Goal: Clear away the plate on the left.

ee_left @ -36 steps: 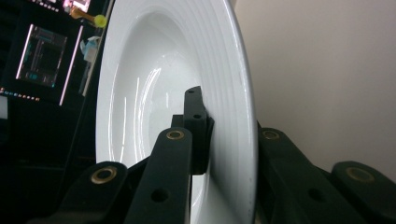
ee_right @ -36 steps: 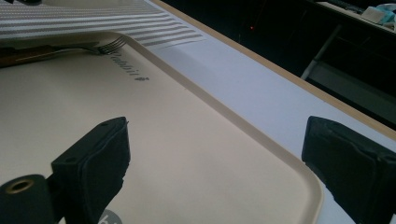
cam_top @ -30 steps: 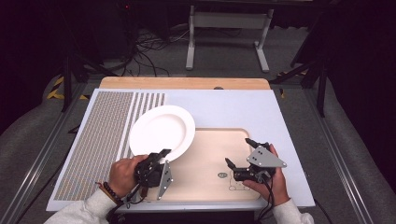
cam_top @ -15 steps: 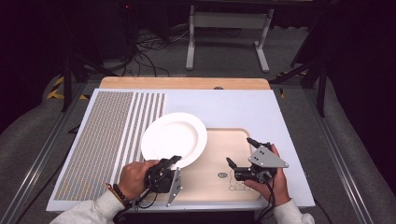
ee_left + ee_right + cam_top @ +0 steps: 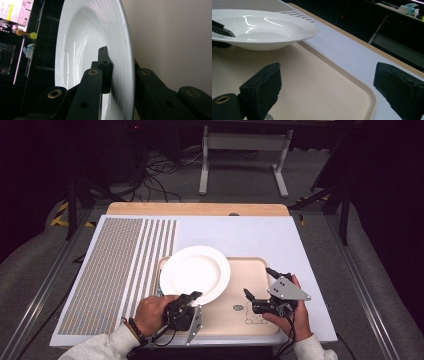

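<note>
While the white plate (image 5: pixel 195 275) hangs over the left part of the beige tray (image 5: pixel 250 320), I have its near rim pinched between the fingers (image 5: pixel 103 67) of my left gripper (image 5: pixel 189 301): one sits on the plate's inner face, the other behind the rim, both pressed against it. From the right gripper view, the plate (image 5: pixel 259 30) rides just above the tray (image 5: pixel 317 82), off to the left of and beyond my right fingers (image 5: pixel 264 82), and I cannot tell whether its underside touches the tray floor. My right gripper (image 5: pixel 261 288) rests over the tray's right half, well apart from the plate, its fingers spread wide with nothing between them but bare tray. Around the tray lies the pale blue mat (image 5: pixel 250 237) on the bench (image 5: pixel 197 209), with a striped and dotted panel (image 5: pixel 117 265) out to the left of my left fingers.
</note>
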### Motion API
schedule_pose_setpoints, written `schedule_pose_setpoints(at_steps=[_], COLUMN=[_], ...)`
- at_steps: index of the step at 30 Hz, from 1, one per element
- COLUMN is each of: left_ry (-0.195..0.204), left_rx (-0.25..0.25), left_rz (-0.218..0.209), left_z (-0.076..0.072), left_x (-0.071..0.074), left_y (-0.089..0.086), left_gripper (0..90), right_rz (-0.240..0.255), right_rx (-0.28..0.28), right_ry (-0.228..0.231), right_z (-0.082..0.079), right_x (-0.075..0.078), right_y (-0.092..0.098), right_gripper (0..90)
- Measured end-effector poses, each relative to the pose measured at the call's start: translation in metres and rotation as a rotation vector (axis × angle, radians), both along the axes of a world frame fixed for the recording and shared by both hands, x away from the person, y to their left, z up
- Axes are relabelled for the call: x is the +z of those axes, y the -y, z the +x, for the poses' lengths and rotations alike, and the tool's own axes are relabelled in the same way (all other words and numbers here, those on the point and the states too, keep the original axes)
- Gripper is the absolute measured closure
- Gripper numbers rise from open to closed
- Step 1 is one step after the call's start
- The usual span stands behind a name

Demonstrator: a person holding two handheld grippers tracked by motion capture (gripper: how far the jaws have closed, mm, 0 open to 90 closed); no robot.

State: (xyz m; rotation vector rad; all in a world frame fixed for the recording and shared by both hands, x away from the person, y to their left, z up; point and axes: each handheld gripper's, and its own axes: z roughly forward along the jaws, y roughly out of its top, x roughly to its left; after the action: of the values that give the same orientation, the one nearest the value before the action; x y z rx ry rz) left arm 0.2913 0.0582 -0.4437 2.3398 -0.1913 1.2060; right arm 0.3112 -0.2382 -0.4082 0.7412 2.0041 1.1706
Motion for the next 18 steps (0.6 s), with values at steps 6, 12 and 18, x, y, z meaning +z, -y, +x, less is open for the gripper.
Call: schedule_pose_setpoints(at_steps=[6, 12, 18], left_ry=[-0.026, -0.038, -0.056], left_rx=[-0.03, -0.07, -0.09], left_rz=[0.013, 0.031, 0.028], left_z=[-0.003, -0.011, -0.013], left_x=[-0.003, -0.008, -0.01], left_y=[0.004, 0.011, 0.014], left_gripper=[81.8, 81.7, 81.7], right_rz=[0.006, 0.004, 0.017], right_rx=[-0.006, -0.006, -0.007], right_ry=[-0.002, -0.004, -0.019], right_z=[0.001, 0.001, 0.002], right_x=[0.0, 0.0, -0.001], right_y=[0.002, 0.002, 0.002], right_gripper=[8.7, 8.7, 8.7])
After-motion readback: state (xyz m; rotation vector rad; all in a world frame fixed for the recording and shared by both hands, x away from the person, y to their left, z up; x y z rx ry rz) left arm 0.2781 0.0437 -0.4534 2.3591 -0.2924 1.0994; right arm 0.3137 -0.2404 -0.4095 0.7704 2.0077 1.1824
